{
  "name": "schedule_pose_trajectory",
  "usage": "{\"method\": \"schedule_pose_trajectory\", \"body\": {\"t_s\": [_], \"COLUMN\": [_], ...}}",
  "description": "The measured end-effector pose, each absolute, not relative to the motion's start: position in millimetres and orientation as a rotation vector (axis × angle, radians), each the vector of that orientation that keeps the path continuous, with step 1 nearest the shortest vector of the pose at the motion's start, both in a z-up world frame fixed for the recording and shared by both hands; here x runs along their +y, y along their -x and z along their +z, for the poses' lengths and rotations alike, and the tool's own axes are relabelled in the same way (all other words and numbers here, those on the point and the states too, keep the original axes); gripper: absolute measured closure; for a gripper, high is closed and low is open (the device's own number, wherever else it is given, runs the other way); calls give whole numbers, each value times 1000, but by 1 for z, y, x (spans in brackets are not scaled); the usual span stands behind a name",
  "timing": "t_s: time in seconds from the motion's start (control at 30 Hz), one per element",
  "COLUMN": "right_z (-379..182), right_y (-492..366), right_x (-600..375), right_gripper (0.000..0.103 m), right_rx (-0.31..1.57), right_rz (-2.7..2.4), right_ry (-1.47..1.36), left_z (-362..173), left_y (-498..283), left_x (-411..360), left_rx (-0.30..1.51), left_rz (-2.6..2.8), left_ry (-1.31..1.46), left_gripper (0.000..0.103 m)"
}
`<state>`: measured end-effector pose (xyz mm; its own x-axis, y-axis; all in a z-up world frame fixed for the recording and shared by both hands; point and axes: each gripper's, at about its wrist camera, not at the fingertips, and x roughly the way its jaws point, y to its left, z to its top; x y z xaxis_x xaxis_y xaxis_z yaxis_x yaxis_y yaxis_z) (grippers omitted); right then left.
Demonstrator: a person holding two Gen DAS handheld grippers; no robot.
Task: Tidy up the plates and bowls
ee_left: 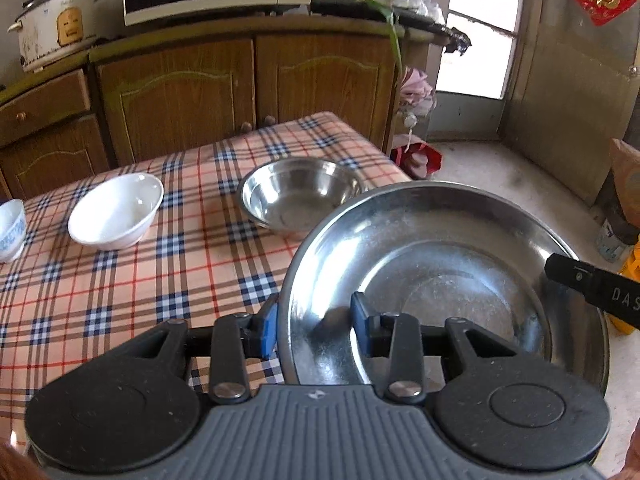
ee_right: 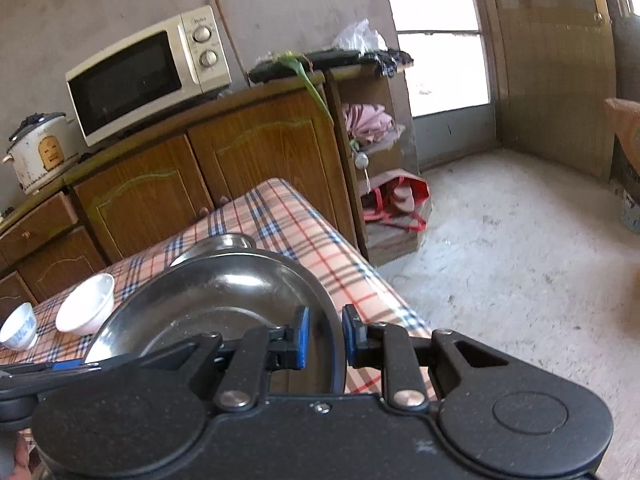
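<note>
A wide, shallow steel dish [ee_left: 440, 264] is held up over the table's right side by both grippers. My left gripper [ee_left: 314, 318] is shut on its near-left rim, one blue pad outside and one inside. My right gripper [ee_right: 326, 334] is shut on the dish's [ee_right: 208, 300] right rim, and one of its fingers [ee_left: 592, 288] shows at the right edge of the left wrist view. Behind the dish a smaller steel bowl [ee_left: 300, 196] [ee_right: 224, 242] stands on the checked tablecloth [ee_left: 160, 264]. A white bowl [ee_left: 116, 210] [ee_right: 86, 304] and a small blue-patterned bowl [ee_left: 10, 228] [ee_right: 18, 326] stand further left.
Behind the table runs a wooden cabinet [ee_left: 240, 84] with a microwave [ee_right: 148, 76] and a rice cooker [ee_left: 56, 24] on top. The table's right edge drops to a pale floor [ee_right: 520, 260]. A red bag [ee_right: 396, 200] lies by a shelf near the door.
</note>
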<state>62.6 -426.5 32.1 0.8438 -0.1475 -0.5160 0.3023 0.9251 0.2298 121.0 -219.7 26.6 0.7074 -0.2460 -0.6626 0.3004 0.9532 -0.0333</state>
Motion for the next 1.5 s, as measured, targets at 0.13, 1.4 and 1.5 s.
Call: {"method": "schedule_pose_trajectory", "body": {"t_s": [0.13, 1.4, 1.5], "right_z": [43, 70, 71], "right_y": [-53, 0, 2], "right_x": [-427, -402, -401], "right_gripper": [78, 78, 78], "right_rx": [499, 466, 466], "right_rz": [-252, -238, -234], "right_ry": [-304, -267, -266], "left_z": [36, 61, 61], "left_y": [-113, -62, -60], "left_x": [-222, -199, -196], "left_rx": [707, 652, 650], "left_rz": [-316, -332, -330], "left_ry": [-86, -91, -89], "left_gripper": [66, 66, 66]}}
